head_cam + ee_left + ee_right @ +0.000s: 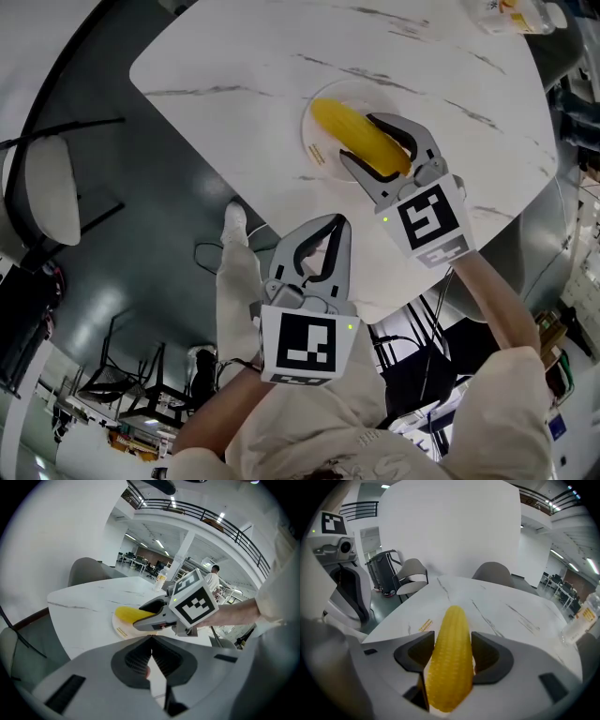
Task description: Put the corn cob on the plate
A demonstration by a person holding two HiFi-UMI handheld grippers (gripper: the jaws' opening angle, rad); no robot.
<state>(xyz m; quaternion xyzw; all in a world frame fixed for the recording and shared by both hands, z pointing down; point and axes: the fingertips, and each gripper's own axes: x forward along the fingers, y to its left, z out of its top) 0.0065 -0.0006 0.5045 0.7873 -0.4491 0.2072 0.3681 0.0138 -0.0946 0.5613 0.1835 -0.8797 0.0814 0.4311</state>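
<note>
Yellow corn point(339, 125), clamped in the right gripper point(360, 139), lay over the plate point(315, 152) toward the tabletop's point(234, 84) near edge, apparently for release; left gripper point(338, 221) hung aside, jaws together, empty.

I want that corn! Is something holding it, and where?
The right gripper holds the corn by its thick end. The left gripper is shut, empty.

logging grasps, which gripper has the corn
The right gripper: its jaws clamp the corn cob over the plate. The left gripper is shut on nothing.

Yellow corn cob point(359, 138) lengthwise over the pale round plate point(317, 156), perhaps touching.
</note>
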